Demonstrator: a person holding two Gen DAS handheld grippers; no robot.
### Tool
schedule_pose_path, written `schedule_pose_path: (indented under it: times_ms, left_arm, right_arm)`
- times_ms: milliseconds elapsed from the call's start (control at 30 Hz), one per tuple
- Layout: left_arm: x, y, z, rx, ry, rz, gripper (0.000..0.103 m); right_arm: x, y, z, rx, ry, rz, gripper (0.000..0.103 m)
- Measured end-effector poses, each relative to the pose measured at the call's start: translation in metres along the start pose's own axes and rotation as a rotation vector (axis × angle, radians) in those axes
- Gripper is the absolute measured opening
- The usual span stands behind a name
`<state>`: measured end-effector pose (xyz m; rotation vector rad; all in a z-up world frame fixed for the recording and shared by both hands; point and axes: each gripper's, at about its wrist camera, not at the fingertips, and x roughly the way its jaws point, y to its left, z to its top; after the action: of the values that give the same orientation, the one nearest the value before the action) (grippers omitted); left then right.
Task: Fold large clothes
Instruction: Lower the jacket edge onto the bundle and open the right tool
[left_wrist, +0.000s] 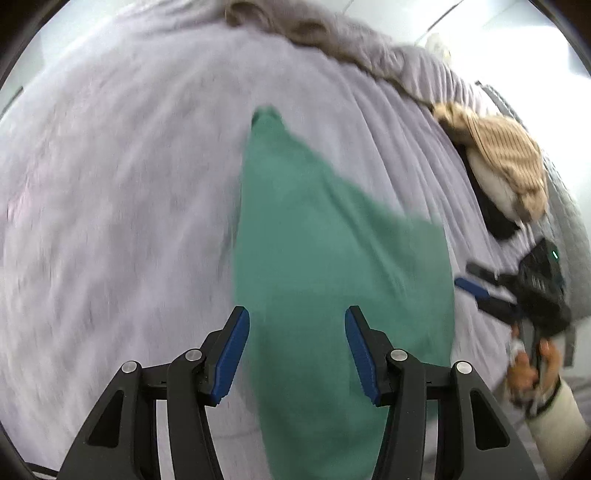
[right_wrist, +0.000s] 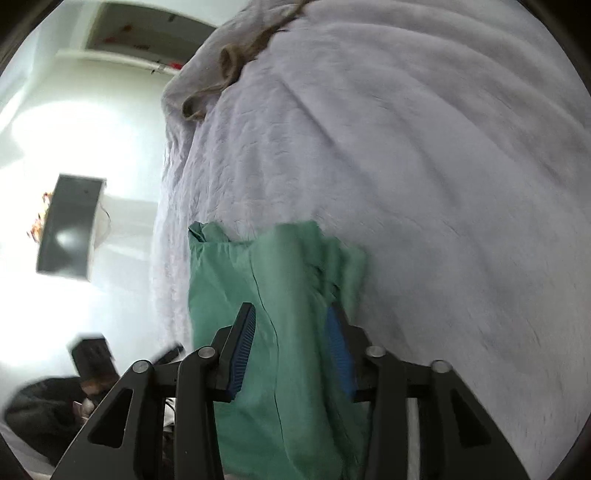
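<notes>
A green garment lies stretched out long on the pale lilac bedspread. My left gripper is open above its near end, the blue pads apart with cloth showing between them. My right gripper shows at the far right of the left wrist view, open, beside the garment's edge. In the right wrist view the right gripper is open with bunched green cloth lying between and over its pads; the right pad is partly covered. The view is motion-blurred.
A beige knit garment and dark clothes are piled at the bed's right edge. A grey-brown blanket edge runs along the far side. A dark box and dark items stand on the floor by the bed.
</notes>
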<state>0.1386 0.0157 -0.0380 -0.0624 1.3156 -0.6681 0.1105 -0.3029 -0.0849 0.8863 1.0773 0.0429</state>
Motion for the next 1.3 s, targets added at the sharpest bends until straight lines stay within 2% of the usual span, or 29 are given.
schedule_pose_path:
  times_ms: [33,67,100,133,200,267,367,467,533,567,733,867,933,1067,1133,1200,1300]
  left_arm:
    - [0.009,-0.004,0.012,0.009,-0.019,0.020,0.055]
    - [0.018,-0.005,0.021,0.019,-0.024,0.037,0.055]
    - [0.033,-0.006,0.029,0.038,-0.018,0.069,0.055]
    - [0.047,-0.013,0.034,0.049,-0.013,0.111,0.055]
    - [0.071,-0.014,0.040,0.062,0.007,0.160,0.058]
    - [0.083,-0.010,0.040,0.057,0.014,0.175,0.068]
    - [0.083,0.003,0.036,-0.014,0.031,0.131,0.069]
    - [0.065,0.002,0.030,-0.015,0.036,0.151,0.069]
    - [0.046,-0.007,0.022,0.035,0.026,0.190,0.069]
    - [0.035,-0.011,0.017,0.060,0.022,0.190,0.069]
    - [-0.005,-0.043,-0.022,0.186,0.062,0.119,0.069]
    - [-0.009,-0.060,-0.062,0.264,0.121,0.077,0.069]
    - [-0.004,-0.060,-0.084,0.261,0.169,0.057,0.069]
    - [0.004,-0.051,-0.110,0.251,0.199,0.112,0.069]
    - [0.012,-0.039,-0.117,0.206,0.240,0.118,0.069]
    - [0.015,-0.027,-0.124,0.155,0.253,0.107,0.069]
    - [0.015,-0.026,-0.128,0.166,0.242,0.112,0.070]
  right_arm:
    - [0.013,0.008,0.005,-0.052,-0.005,-0.099,0.010]
    - [0.006,-0.001,-0.009,-0.077,-0.007,-0.165,0.009]
    - [0.018,-0.006,-0.006,-0.072,0.002,-0.213,0.009]
    - [0.020,-0.015,-0.006,-0.052,0.014,-0.226,0.009]
    - [0.037,-0.040,-0.002,0.024,0.053,-0.210,0.009]
    - [0.040,-0.052,-0.002,0.060,0.064,-0.173,0.009]
    - [0.029,-0.052,0.001,0.052,0.075,-0.167,0.011]
    - [0.002,-0.038,-0.007,0.020,0.087,-0.162,0.011]
    - [-0.012,-0.035,-0.014,0.015,0.095,-0.140,0.011]
    - [-0.028,-0.032,-0.033,0.009,0.108,-0.130,0.011]
    - [-0.058,-0.020,-0.082,-0.027,0.150,-0.131,0.011]
    - [-0.072,-0.012,-0.116,-0.026,0.181,-0.094,0.011]
    - [-0.075,-0.010,-0.133,-0.025,0.214,-0.073,0.011]
    - [-0.061,-0.010,-0.153,-0.020,0.277,-0.117,0.011]
    - [-0.056,-0.013,-0.159,-0.015,0.291,-0.148,0.011]
    - [-0.053,-0.016,-0.163,-0.007,0.295,-0.191,0.011]
    - [-0.049,-0.022,-0.167,-0.006,0.300,-0.232,0.011]
